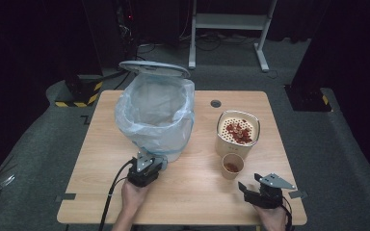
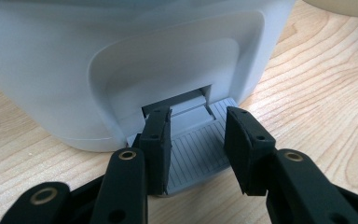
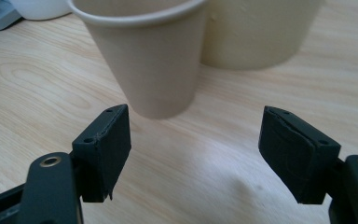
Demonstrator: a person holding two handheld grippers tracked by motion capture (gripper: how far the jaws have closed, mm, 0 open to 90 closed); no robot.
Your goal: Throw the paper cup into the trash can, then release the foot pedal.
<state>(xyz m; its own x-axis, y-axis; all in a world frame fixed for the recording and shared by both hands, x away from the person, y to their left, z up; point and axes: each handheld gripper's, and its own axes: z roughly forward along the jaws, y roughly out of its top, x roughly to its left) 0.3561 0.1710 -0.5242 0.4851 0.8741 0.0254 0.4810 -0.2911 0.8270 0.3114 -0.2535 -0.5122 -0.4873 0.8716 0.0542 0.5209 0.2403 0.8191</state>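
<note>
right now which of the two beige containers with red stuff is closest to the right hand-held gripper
The small paper cup, just ahead of the right hand-held gripper; the larger perforated-top tub stands behind it.

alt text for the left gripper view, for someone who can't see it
The left gripper, jaws open, sits over the ribbed grey foot pedal at the base of a white pedal bin. The bin stands on a light wooden table.

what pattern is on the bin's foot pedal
Fine parallel ridges on plain grey, running lengthwise along the pedal. It shows best in the left gripper view, below the left gripper.
</note>
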